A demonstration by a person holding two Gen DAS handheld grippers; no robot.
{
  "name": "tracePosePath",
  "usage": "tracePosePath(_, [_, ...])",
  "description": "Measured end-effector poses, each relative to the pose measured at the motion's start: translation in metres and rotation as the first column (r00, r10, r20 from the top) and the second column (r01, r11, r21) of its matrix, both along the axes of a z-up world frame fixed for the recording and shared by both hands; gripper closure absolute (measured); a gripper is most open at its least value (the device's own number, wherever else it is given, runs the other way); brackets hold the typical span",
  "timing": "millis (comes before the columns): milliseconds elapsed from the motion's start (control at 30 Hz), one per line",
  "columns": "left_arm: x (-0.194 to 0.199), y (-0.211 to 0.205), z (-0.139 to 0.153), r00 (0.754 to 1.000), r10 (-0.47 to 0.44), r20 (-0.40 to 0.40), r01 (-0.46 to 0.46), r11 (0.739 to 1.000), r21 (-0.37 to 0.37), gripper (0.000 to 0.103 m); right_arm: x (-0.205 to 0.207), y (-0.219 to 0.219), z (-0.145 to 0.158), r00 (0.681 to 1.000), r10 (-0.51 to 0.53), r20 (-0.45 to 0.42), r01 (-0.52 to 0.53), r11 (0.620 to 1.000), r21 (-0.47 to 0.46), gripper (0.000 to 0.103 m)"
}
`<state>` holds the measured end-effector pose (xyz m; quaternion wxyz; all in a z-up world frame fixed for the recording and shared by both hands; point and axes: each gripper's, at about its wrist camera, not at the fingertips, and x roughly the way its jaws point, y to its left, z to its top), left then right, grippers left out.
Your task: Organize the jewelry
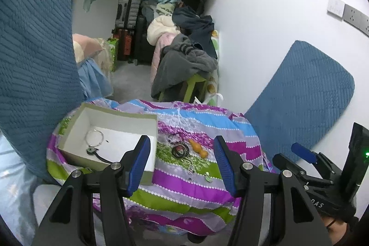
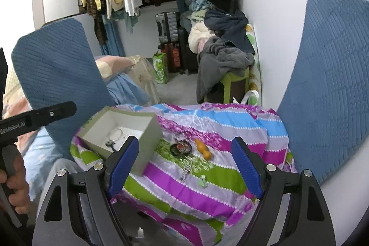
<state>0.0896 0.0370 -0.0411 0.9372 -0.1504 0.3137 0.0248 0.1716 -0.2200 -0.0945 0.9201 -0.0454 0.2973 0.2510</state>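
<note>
Both cameras sit low behind their own jaws and look forward and somewhat down across the small bench draped in a striped cloth (image 1: 184,179), toward the far corner where clothes hang. The left wrist view is close over the bench's near edge, with the open cardboard box (image 1: 129,119) just ahead on its left; the right gripper (image 1: 302,151) shows at its right margin. The right wrist view stands a little farther back and to the right, catching the left gripper (image 2: 39,118) at its left margin. Both views share the cloth, the box (image 2: 150,130), the round pendant (image 1: 180,151) (image 2: 181,147) and the blue quilted chair backs (image 1: 34,43) (image 2: 57,66).
</note>
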Motion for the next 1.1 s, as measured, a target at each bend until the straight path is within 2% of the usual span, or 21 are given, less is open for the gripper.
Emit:
tracePosePath(367, [0.025,-0.017,-0.065,0.998,-0.033,-0.049,0.032,0.999,-0.028,0.046,0.018,-0.021,-0.053,0.999,-0.033,-0.017,0.033,0.999,-0.010,0.022])
tracePosePath(533, [0.049,-0.028,-0.098,0.993,-0.064,-0.100,0.059,0.997,-0.050,0.048,0.034,-0.029,-0.075,0.998,-0.052,-0.046,0.052,0.999,0.003,0.022])
tracePosePath(733, [0.085,-0.044,-0.131,0.984,-0.102,-0.147,0.094,0.994,-0.062,0.048,0.067,-0.030,-0.094,0.996,-0.051,-0.078,0.053,0.998,0.019,0.034])
tracePosePath(867, [0.109,-0.048,-0.155,0.979,-0.106,-0.176,0.095,0.993,-0.073,0.049,0.091,-0.027,-0.113,0.996,-0.013,-0.086,0.012,1.000,-0.003,0.046])
tracePosePath(967, [0.126,-0.053,-0.173,0.975,-0.106,-0.195,0.096,0.994,-0.061,0.051,0.113,-0.027,-0.133,0.988,0.040,-0.153,-0.036,0.999,0.026,0.054])
tracePosePath(1000, [0.132,-0.053,-0.179,0.973,-0.108,-0.204,0.098,0.993,-0.061,0.055,0.123,-0.026,-0.140,0.980,0.062,-0.187,-0.053,0.997,0.050,0.054])
tracePosePath(1100, [0.148,-0.054,-0.198,0.968,-0.100,-0.229,0.088,0.994,-0.062,0.057,0.139,-0.019,-0.155,0.973,0.091,-0.213,-0.088,0.996,0.025,0.057])
